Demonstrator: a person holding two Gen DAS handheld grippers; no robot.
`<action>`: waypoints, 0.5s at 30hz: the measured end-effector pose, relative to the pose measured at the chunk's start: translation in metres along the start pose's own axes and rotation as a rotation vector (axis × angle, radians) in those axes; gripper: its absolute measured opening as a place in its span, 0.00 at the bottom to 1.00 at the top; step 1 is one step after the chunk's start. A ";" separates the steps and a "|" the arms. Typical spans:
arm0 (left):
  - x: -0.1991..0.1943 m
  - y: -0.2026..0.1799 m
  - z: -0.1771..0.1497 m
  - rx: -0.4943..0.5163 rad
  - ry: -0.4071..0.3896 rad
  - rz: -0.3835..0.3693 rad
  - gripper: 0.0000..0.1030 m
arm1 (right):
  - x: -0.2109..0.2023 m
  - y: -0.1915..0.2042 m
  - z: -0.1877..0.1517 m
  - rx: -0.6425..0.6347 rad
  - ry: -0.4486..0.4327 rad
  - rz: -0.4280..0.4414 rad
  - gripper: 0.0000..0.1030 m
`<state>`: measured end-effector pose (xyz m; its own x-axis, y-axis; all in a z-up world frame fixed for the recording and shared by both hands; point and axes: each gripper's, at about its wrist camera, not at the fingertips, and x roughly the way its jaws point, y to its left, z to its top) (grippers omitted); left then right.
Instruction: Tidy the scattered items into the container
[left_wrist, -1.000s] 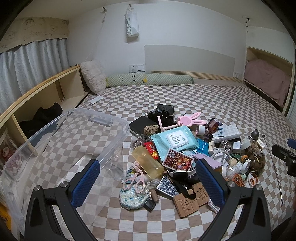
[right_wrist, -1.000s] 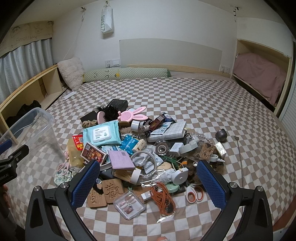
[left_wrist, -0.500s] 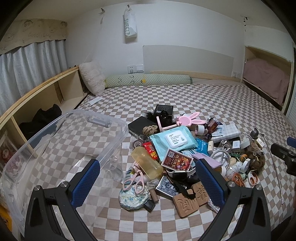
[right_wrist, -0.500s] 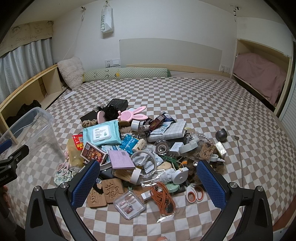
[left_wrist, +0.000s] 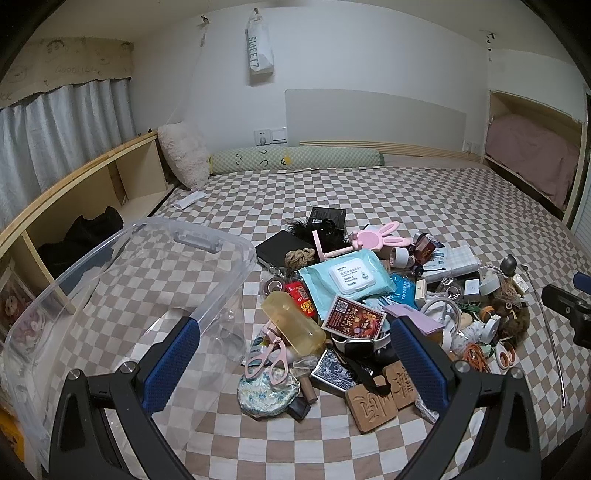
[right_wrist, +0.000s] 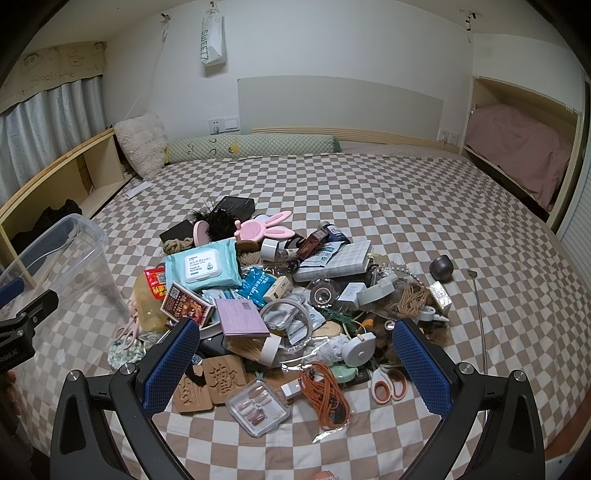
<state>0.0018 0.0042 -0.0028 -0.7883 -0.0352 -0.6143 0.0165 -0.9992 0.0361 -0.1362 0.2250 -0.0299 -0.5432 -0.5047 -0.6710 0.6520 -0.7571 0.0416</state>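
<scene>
1. Little has shifted since a second ago: both views hold almost the same framing, and the pile and the bin lie as before
2. Left wrist view: the left gripper (left_wrist: 295, 354) hangs above the checked bedspread (left_wrist: 424, 199) with its blue pads (left_wrist: 170, 363) spread wide and nothing between them. The clear plastic container (left_wrist: 122, 280) sits at 9 o'clock from the gripper, empty, just beside the heap of scattered items (left_wrist: 369, 306), which runs from 12 to 3 o'clock. Pink scissors (left_wrist: 267, 363) lie at the heap's near edge on a floral pouch (left_wrist: 267, 393), and a teal wipes pack (left_wrist: 347, 278) tops the middle. The right gripper (left_wrist: 570, 312) pokes in at 3 o'clock; I cannot tell its jaws from here
3. Right wrist view: that gripper's pads (right_wrist: 421, 367) are also spread wide and empty, hovering over the near side of the heap. A nail-tip case (right_wrist: 257, 406) and orange cord (right_wrist: 325, 389) lie at 6 o'clock between the fingers, and orange-handled scissors (right_wrist: 388, 384) at 4 o'clock. The container stands at 9 o'clock
</scene>
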 end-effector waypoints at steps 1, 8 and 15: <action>0.000 0.000 0.000 0.000 0.001 0.000 1.00 | 0.000 0.000 0.000 0.000 0.000 0.000 1.00; 0.001 -0.001 -0.001 -0.003 0.000 -0.001 1.00 | 0.002 0.000 0.001 0.002 0.003 -0.001 1.00; 0.000 -0.001 -0.001 -0.006 0.002 0.005 1.00 | 0.002 -0.001 0.000 0.005 0.006 -0.002 1.00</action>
<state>0.0028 0.0051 -0.0037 -0.7871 -0.0402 -0.6155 0.0244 -0.9991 0.0342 -0.1384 0.2249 -0.0310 -0.5414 -0.5005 -0.6756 0.6482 -0.7602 0.0438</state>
